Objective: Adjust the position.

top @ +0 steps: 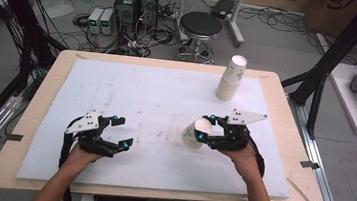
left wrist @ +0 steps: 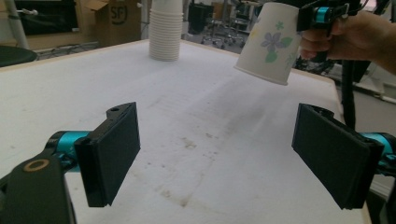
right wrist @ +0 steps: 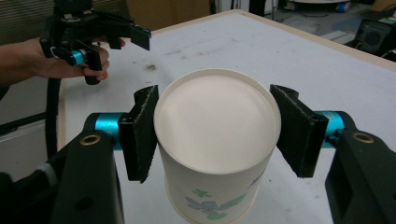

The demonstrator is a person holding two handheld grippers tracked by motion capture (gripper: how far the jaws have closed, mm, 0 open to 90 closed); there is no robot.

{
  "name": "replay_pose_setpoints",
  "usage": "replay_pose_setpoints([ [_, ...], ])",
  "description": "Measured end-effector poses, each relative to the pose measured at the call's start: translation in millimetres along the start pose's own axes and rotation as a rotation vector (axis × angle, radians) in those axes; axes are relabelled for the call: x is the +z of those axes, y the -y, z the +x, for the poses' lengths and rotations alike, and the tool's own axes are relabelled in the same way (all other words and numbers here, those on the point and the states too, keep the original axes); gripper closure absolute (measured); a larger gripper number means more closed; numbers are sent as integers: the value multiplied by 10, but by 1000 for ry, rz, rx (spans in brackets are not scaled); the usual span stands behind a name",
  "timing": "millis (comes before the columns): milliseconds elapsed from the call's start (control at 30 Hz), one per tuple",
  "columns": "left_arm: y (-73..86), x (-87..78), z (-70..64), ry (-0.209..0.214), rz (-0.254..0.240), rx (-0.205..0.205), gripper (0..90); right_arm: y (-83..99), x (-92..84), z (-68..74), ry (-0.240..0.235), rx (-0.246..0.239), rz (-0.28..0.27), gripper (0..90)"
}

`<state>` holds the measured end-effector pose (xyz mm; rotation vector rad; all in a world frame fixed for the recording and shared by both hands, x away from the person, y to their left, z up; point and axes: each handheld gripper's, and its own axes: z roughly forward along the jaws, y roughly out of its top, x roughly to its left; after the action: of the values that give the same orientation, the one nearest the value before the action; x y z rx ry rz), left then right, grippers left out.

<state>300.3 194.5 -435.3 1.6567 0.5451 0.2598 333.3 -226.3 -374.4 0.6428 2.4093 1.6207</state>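
A white paper cup (top: 194,134) with a flower print hangs tilted above the white mat, clear of the surface. My right gripper (top: 204,128) is shut on it. In the right gripper view both pads press the cup (right wrist: 217,140) near its closed base, which faces the camera. The cup's mouth (left wrist: 261,74) points down and away from the hand. My left gripper (top: 123,132) hovers low over the mat's near left part, open, with nothing between its pads (left wrist: 116,149). The two grippers are well apart; the left gripper (right wrist: 126,39) appears far off at the upper left.
A tall stack of paper cups (top: 231,78) stands at the mat's far right. The white mat (top: 157,93) covers a wooden table (top: 51,74). Beyond the far edge are a black stool (top: 201,25), computers and cables on the floor.
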Motion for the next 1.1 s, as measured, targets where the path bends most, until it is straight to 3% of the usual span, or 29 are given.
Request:
replay_pose_setpoints([
  [300, -58, 140, -109, 96, 25, 30, 159, -41, 103, 105, -62, -27, -7, 375],
  [500, -97, 230, -142, 132, 38, 50, 159, -64, 160, 148, -91, -36, 1, 375],
  [833, -200, 532, -227, 249, 70, 80, 159, -115, 248, 223, -137, -46, 15, 375],
  [1100, -229, 676, -270, 276, 72, 83, 159, -159, 314, 290, -161, -60, 33, 374],
])
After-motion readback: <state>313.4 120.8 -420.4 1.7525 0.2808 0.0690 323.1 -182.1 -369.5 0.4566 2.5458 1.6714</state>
